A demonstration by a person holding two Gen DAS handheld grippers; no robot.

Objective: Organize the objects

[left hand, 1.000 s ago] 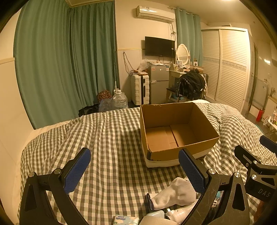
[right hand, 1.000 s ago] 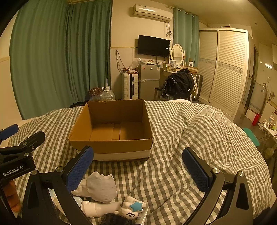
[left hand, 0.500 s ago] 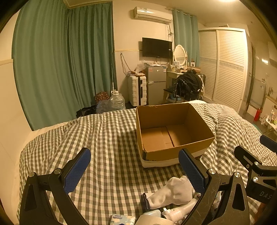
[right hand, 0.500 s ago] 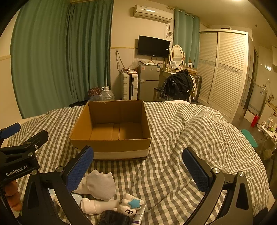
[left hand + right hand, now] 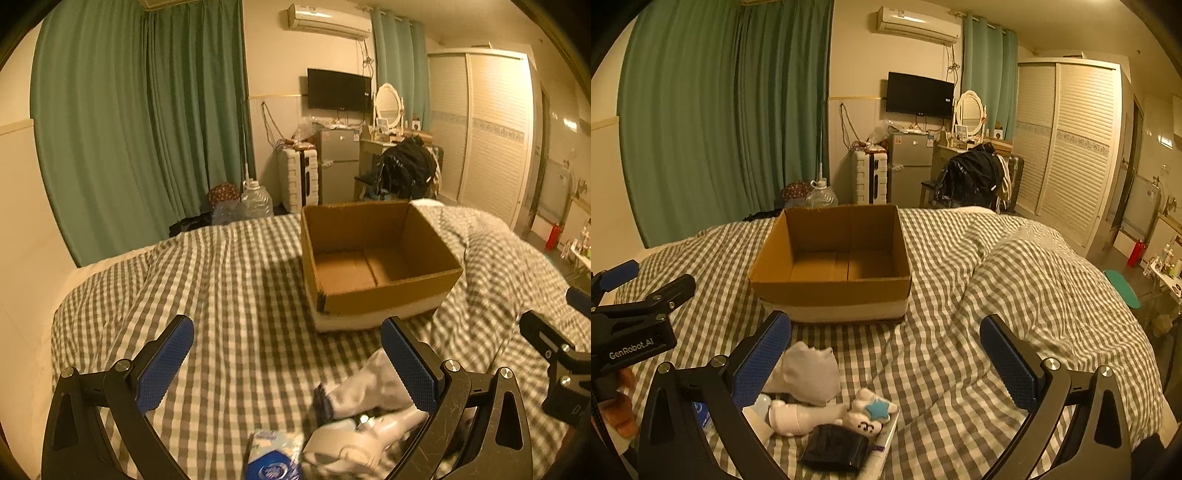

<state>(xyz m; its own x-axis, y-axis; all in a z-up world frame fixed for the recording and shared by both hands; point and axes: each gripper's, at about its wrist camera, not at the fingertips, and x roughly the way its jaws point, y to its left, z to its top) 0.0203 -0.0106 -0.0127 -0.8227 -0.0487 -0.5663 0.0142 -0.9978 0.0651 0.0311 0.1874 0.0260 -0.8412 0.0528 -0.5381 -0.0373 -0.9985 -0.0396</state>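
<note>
An empty open cardboard box sits on the checked bed cover. In front of it lies a small pile: a grey-white sock, a white bottle, a white plush toy with a blue star, a black pouch and a blue tissue pack. My left gripper is open above the pile's left side and holds nothing. My right gripper hovers open over the pile's right side, also holding nothing. Both stand short of the box.
The checked duvet bulges into a ridge right of the box. Green curtains hang beyond the bed. A suitcase, a small fridge, a chair with a black coat and a wardrobe stand at the far wall.
Both views have tipped slightly down, so the box sits higher in frame and more of the pile shows below. Both grippers stay open; nothing was picked up.
</note>
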